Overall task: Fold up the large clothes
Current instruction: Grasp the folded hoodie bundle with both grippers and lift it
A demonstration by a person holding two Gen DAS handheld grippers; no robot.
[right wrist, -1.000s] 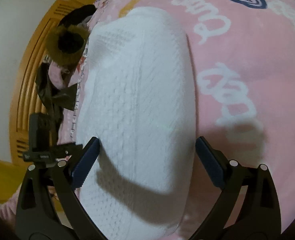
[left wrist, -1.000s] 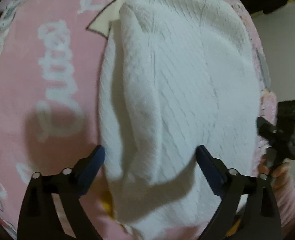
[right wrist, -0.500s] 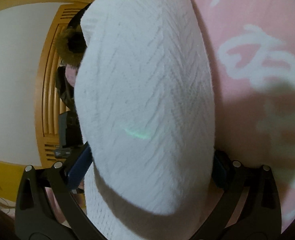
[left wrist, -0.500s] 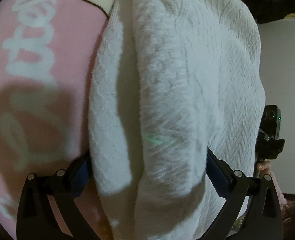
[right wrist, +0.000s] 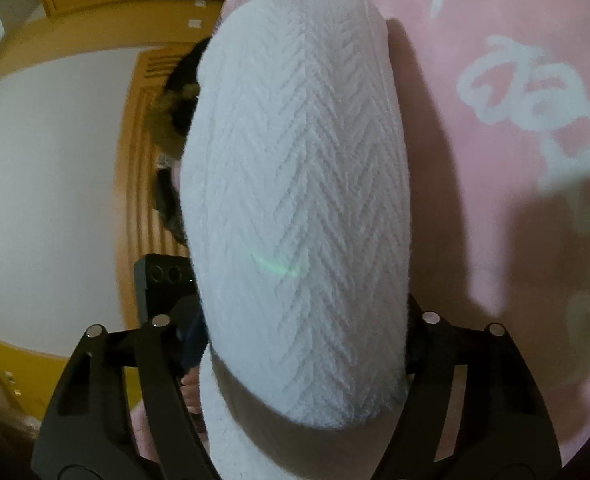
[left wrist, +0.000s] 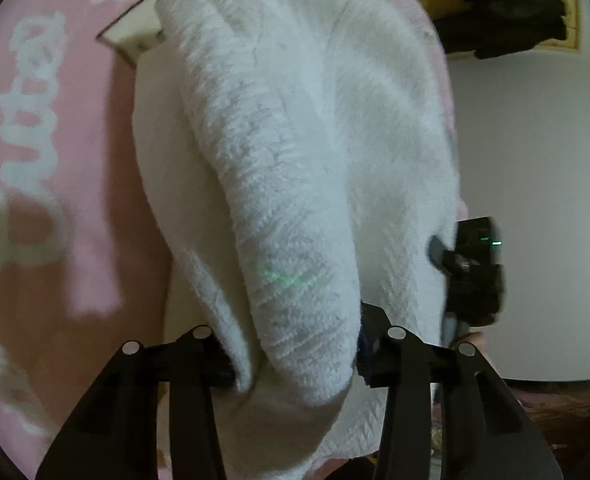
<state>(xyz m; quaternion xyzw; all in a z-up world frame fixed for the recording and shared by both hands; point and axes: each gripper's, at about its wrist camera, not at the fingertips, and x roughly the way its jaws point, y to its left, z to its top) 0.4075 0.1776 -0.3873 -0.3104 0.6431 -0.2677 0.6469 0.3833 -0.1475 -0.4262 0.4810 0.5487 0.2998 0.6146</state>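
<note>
Since a second ago both claws have been closed: left claw [left wrist: 295, 356] and right claw [right wrist: 307, 344] apparently pinching the white knit sweater [right wrist: 299, 184]. Grasp step; lift-and-fold over the pink blanket [right wrist: 515, 240] is expected next.

A pink blanket [left wrist: 75, 184] with white lettering [left wrist: 27, 128] covers the bed. A white knit garment [left wrist: 315, 152] lies on it, its folded edge lifted; the lettering sits beside the garment.

Both wrist views look along their tongs, very close, sharing the white sweater [left wrist: 295, 160].
</note>
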